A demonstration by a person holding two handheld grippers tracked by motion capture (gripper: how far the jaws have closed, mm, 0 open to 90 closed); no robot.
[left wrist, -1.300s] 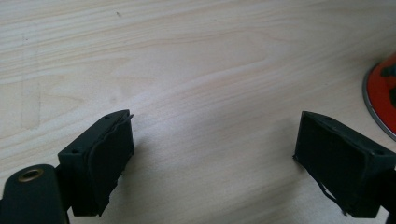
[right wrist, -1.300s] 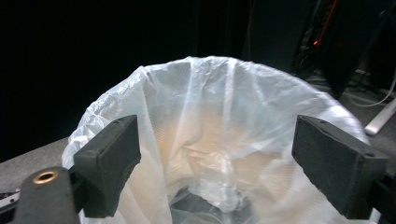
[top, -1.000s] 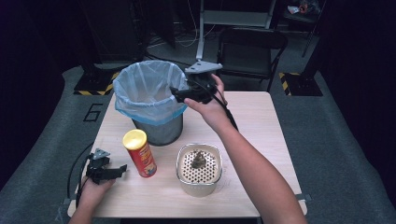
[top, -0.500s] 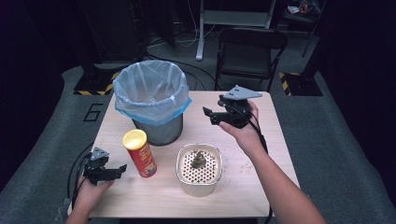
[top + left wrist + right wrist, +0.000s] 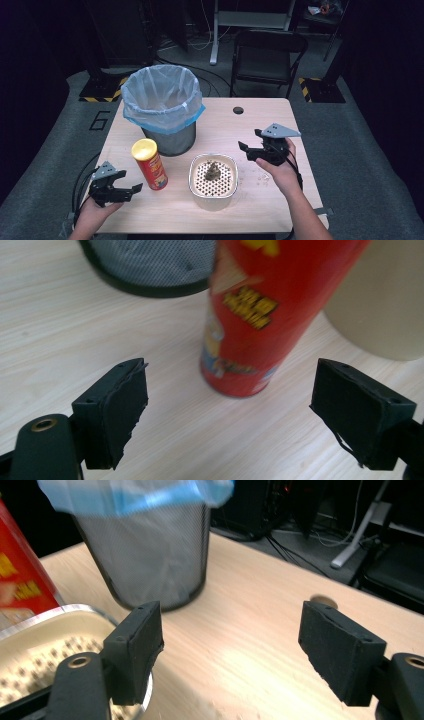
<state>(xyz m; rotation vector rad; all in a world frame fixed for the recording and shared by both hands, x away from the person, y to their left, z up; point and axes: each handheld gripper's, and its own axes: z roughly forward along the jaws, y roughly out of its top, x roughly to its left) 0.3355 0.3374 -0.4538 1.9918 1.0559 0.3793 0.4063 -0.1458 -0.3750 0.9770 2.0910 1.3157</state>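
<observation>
From the high view I see my right gripper (image 5: 252,142) held above the pale wooden table (image 5: 260,120), just at three o'clock of the cream square container with a perforated insert (image 5: 213,175), its jaws spread wide and holding nothing. A small brown lump (image 5: 212,170) sits in the middle of that container. My left gripper (image 5: 125,184) rests near the table's seven o'clock corner, jaws wide apart and empty, pointing at the red cylindrical crisp can with a yellow lid (image 5: 148,163), which stands upright just at three o'clock of it. The black wire-mesh waste bin lined with a pale blue plastic bag (image 5: 162,107) stands at twelve o'clock of the can. In the left gripper view, the can (image 5: 260,315) rises between the parted pads but beyond them, untouched. In the right gripper view, the container's rim (image 5: 65,612) lies at eight o'clock behind the near pad, the bin (image 5: 150,555) at eleven o'clock, and bare table between the open jaws.
</observation>
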